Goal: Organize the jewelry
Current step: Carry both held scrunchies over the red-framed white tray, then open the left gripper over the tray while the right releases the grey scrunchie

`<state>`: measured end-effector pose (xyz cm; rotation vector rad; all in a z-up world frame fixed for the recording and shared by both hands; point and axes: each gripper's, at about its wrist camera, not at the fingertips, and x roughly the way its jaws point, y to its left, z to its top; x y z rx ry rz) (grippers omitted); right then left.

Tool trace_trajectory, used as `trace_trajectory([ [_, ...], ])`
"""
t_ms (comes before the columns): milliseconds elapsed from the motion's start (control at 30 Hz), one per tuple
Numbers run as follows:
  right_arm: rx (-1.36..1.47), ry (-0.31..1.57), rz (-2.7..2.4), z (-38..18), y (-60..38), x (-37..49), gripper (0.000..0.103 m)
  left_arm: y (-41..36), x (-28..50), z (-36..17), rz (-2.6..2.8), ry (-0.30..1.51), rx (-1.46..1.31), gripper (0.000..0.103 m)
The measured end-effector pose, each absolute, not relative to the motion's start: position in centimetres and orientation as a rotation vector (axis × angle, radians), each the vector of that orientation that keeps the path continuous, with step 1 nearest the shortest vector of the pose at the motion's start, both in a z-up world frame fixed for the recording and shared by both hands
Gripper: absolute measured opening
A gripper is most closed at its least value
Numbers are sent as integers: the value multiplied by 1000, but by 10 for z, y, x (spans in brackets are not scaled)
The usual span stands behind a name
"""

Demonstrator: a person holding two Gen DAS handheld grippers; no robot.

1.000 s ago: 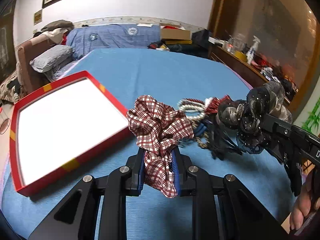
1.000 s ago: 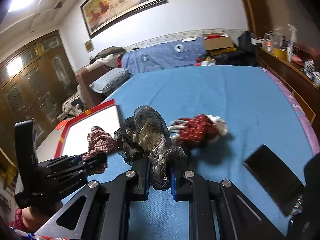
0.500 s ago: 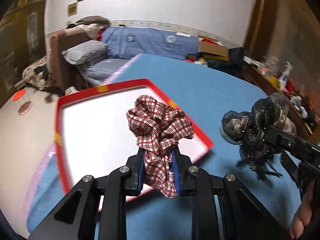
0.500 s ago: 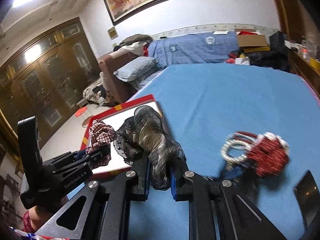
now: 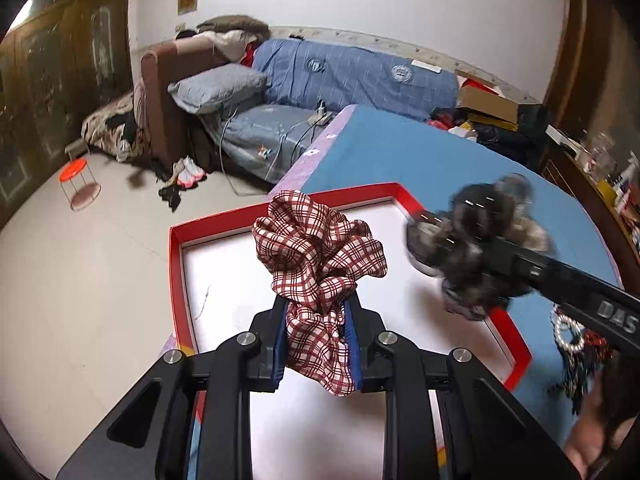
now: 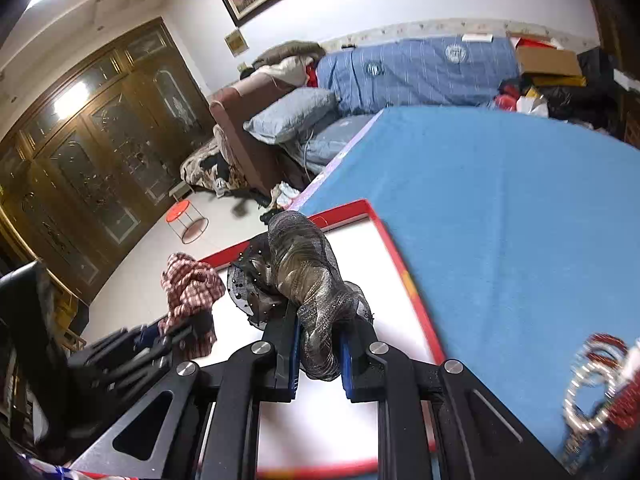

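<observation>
The plaid scrunchie [image 5: 320,252], red and white, is pinched between the blue-padded fingers of the left gripper [image 5: 318,334], which is closed on its lower folds; the rest of the fabric bunches up above the fingertips. It hangs over the white floor of a red-rimmed tray [image 5: 176,280] that sits on a table with a blue cloth [image 5: 420,160], close to the table's edge. The right gripper [image 6: 318,344] is likewise clamped on a dark grey scrunchie [image 6: 308,272] of glittery mesh, also held above the tray's white inside. In the left wrist view this dark scrunchie is blurred and sits to the right of the plaid one, apart from it. On the cloth beside the tray lies a tangle of beaded bracelets [image 6: 600,384], white and red, partly blurred.
</observation>
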<state>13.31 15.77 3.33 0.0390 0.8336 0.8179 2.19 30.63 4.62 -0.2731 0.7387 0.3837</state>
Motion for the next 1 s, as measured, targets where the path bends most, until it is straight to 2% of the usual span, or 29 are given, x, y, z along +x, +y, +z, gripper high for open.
trace_trajectory([
  [200,85,915,838,11,202,170,18,322,49,37,400,800,-300,24],
  [367,105,945,816,0,208,188,26,333,59,28,433,822,-328,36],
  [433,118,954,805,-3,207,196,39,333,64,25,438,831,-330,41],
  [467,121,950,797,-4,206,198,52,334,65,23,439,833,-330,42],
  [500,115,942,783,-3,205,199,71,335,65,21,442,835,-330,42],
  [567,109,906,754,-3,203,200,84,337,68,17,434,845,-340,42],
  [800,33,853,689,0,190,194,85,325,68,17,409,861,-279,43],
  [1000,150,893,672,-7,151,183,86,314,51,16,396,864,-224,43],
])
